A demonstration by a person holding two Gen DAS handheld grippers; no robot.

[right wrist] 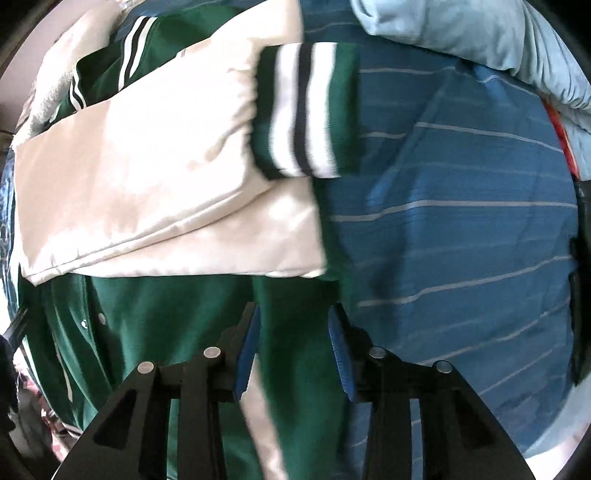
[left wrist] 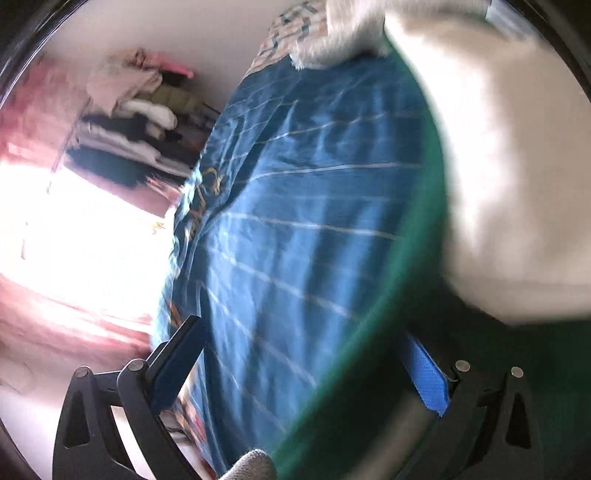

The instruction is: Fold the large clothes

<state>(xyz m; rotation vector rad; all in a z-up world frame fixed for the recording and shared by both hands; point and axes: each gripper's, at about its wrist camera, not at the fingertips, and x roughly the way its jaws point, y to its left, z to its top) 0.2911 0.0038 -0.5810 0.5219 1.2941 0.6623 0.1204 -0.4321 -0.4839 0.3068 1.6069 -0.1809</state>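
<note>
A green varsity jacket [right wrist: 155, 317] with cream sleeves [right wrist: 147, 166] lies on a blue striped bedsheet [right wrist: 461, 221]. One sleeve is folded across the body, its striped green cuff [right wrist: 310, 110] resting on the sheet. My right gripper [right wrist: 293, 332] is partly open, its blue pads either side of the jacket's green edge, not clamped. In the left wrist view the jacket's green edge [left wrist: 413, 295] and cream sleeve [left wrist: 517, 166] fill the right side, blurred. My left gripper [left wrist: 303, 354] is wide open, with the green edge lying between the fingers.
A light blue quilt [right wrist: 480, 33] is bunched at the sheet's far side. In the left wrist view, stacked clothes [left wrist: 129, 129] sit on a shelf by the wall, next to a bright window with pink curtains [left wrist: 44, 122]. A patterned pillow [left wrist: 291, 33] lies at the bed's head.
</note>
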